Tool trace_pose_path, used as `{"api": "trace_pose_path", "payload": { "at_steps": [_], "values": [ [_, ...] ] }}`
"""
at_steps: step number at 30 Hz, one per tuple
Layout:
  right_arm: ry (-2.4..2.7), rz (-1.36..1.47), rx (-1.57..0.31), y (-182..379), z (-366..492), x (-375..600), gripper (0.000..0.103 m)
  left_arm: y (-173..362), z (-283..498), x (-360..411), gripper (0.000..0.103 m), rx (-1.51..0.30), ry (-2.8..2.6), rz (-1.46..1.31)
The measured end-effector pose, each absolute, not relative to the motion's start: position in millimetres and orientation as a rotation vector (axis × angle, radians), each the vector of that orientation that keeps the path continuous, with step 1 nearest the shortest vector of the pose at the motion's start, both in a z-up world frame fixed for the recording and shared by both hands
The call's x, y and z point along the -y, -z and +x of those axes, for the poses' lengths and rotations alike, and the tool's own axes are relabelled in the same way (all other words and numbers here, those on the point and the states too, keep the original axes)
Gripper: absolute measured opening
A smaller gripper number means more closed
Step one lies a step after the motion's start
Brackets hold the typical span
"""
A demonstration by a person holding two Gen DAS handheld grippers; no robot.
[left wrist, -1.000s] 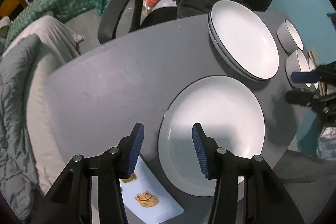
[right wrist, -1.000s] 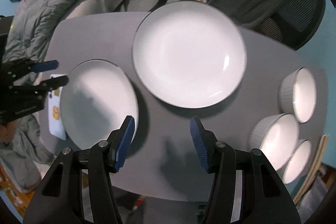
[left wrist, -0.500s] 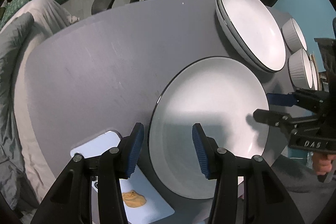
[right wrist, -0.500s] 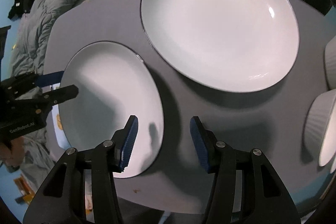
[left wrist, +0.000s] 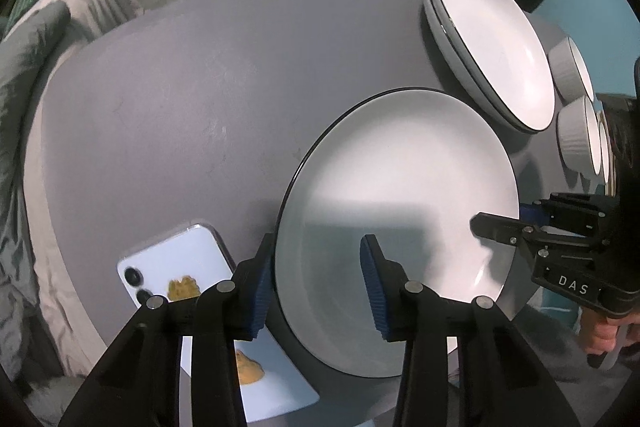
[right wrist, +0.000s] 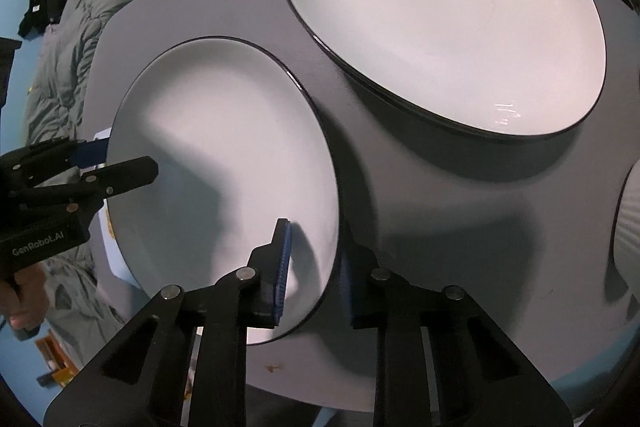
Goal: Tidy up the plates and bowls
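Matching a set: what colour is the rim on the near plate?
Black, a thin line around the white near plate; clearest in the right wrist view.

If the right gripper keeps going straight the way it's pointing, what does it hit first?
The right gripper already straddles the near rim of the single plate, so the rim would likely seat deeper between its open fingers first; depth is uncertain.

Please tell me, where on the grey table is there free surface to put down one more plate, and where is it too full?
Free: the wide bare stretch of the table, bordered by the phone, the single plate and the stacked plates. Crowded: the far right edge, where the ribbed bowls stand close beside the stack. Only a narrow strip separates plate and stack.
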State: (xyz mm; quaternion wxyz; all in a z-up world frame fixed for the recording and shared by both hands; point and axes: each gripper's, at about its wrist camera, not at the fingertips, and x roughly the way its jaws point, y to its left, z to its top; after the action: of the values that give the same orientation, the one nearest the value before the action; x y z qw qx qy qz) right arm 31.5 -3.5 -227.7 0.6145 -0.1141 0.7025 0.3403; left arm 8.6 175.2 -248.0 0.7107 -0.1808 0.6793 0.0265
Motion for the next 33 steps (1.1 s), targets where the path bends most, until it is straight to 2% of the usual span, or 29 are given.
{"api": "trace_pose_path", "payload": {
  "at_steps": [24, 33],
  "values": [
    [-0.681, -0.256, -1.64, 226.1, 49.8, 96.0, 0.019, 254.9, -11.1, -45.8, 0.041, -1.533, 0.023, -0.459],
    [-0.624, -0.218, -1.63, 223.8, 52.6, 122.3, 0.019, 255.2, -3.8, -26.1, 0.041, -1.553, 0.069, -0.438]
  ]
}}
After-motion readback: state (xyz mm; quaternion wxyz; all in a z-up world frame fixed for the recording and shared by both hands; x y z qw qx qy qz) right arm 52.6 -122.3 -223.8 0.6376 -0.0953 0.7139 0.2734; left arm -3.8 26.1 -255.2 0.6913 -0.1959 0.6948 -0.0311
